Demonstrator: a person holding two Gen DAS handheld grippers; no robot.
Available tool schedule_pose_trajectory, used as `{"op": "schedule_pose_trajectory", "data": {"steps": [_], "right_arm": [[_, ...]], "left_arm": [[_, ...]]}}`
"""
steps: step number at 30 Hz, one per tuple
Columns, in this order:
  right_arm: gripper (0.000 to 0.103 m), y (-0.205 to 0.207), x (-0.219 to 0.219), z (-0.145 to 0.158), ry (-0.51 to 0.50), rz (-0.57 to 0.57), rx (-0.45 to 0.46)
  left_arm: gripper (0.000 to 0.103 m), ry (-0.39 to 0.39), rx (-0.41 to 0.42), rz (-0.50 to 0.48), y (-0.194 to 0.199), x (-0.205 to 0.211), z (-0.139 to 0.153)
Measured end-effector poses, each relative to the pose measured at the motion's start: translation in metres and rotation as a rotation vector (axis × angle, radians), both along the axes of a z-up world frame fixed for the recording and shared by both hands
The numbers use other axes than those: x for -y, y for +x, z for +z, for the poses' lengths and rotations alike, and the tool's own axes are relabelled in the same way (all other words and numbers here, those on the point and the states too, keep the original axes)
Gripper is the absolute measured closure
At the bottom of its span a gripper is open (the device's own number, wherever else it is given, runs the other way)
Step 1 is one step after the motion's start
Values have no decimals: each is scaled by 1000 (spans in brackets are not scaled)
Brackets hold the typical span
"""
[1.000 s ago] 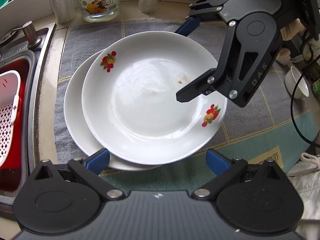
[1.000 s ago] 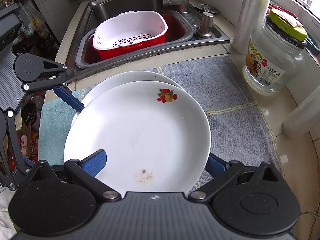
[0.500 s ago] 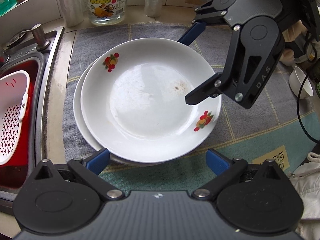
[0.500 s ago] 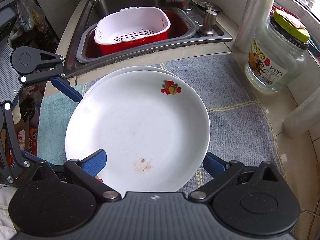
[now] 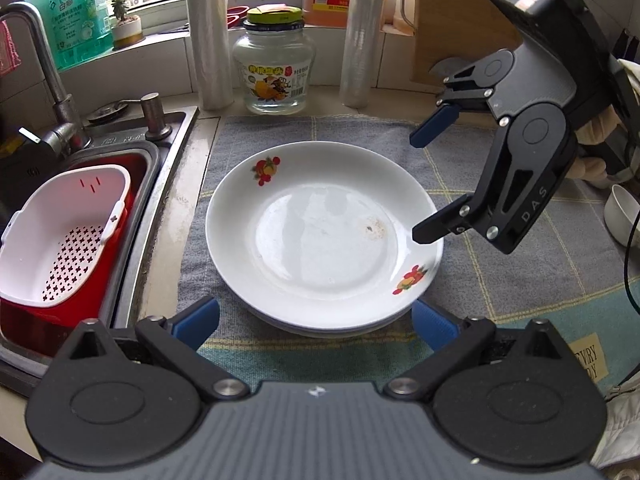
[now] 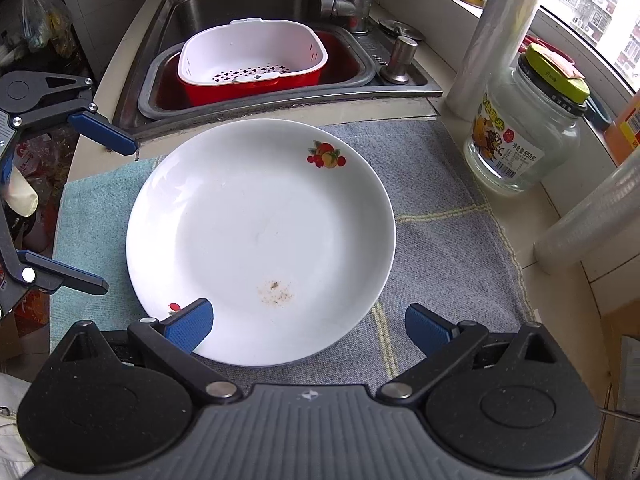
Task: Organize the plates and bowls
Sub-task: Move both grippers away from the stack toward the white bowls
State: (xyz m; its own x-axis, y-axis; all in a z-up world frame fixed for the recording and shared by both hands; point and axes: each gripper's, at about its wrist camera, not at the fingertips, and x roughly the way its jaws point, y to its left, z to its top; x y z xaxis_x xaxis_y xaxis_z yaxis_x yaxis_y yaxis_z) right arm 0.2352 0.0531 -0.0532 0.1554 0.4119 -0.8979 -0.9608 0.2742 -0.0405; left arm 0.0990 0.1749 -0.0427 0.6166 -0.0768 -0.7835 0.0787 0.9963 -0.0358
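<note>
A white plate with fruit prints (image 5: 320, 232) lies stacked squarely on a second white plate, whose edge (image 5: 320, 330) shows beneath it, on the grey cloth. It also shows in the right wrist view (image 6: 260, 232). My left gripper (image 5: 316, 320) is open and empty, just short of the stack's near rim. My right gripper (image 6: 308, 328) is open and empty, its left pad over the plate's rim; in the left wrist view it (image 5: 424, 184) hovers above the stack's right side.
A sink (image 5: 168, 168) at left holds a red tub with a white strainer basket (image 5: 64, 232). A glass jar (image 5: 274, 68) and plastic-wrap rolls (image 5: 208, 32) stand behind. A small white bowl (image 5: 622, 216) sits far right. Cloth mat (image 6: 440, 216) covers the counter.
The top plate has slid into line over the lower plate. Both grippers have pulled back and risen from the stack, and both stay open.
</note>
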Motion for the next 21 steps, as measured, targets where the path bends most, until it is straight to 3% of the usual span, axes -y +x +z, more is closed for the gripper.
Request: {"op": "schedule_pose_trajectory", "data": {"steps": [12, 16, 21], "right_arm": [[0, -33, 26, 19, 118, -139, 171], [0, -43, 44, 21, 151, -213, 205], [0, -52, 77, 21, 178, -337, 216]], "left_arm": [[1, 79, 169, 90, -18, 28, 11], [1, 89, 191, 111, -18, 39, 13], [1, 192, 228, 111, -18, 65, 12]]}}
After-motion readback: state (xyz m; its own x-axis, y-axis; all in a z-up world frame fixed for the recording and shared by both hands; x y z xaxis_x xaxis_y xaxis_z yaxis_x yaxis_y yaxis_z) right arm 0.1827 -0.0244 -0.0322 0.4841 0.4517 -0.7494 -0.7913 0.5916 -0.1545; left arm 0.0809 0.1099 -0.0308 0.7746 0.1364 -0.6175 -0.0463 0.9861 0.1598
